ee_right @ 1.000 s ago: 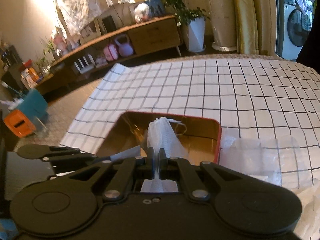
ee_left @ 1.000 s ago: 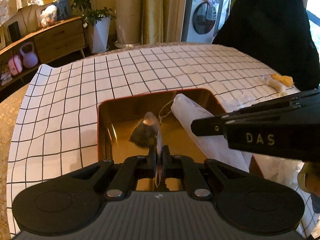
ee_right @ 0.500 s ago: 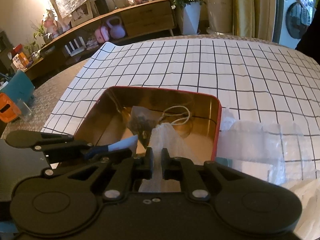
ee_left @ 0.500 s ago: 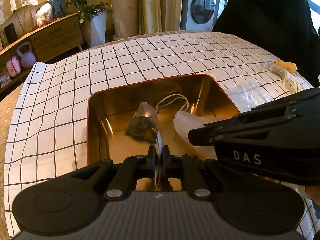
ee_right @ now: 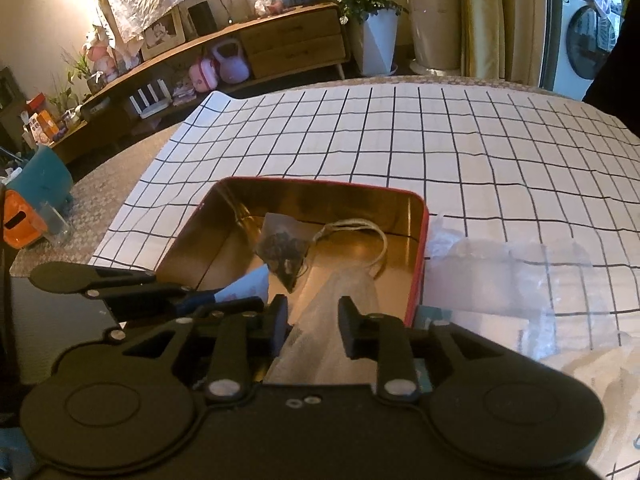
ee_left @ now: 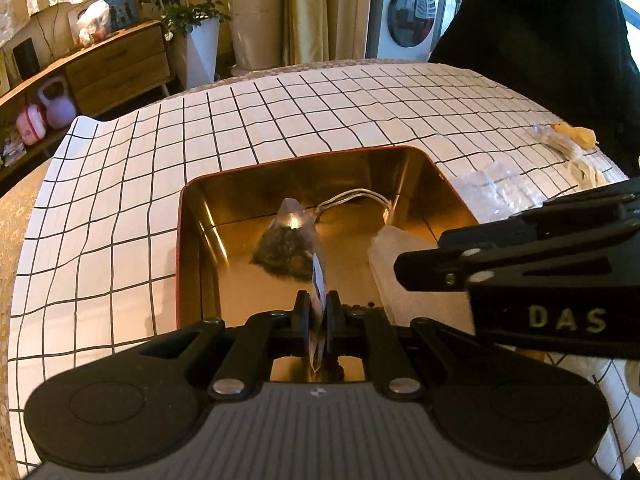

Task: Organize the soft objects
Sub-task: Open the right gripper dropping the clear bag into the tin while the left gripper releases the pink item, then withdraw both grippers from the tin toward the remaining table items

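A red tin with a gold inside sits on the checked cloth. A pyramid tea bag lies in it, its string looping to the back. My left gripper is shut on the tea bag's paper tag over the tin's near edge; it shows at the left of the right wrist view. My right gripper is open, with a white mesh pouch lying loose between its jaws in the tin.
Clear plastic wrappers lie on the cloth right of the tin. A small yellow item and a wrapped packet lie at the far right edge. A teal box and an orange box stand off the table's left.
My right gripper has opened and let go of the white mesh pouch, which now rests in the tin. Both grippers have lowered toward the tin. The left stays shut on the tag.
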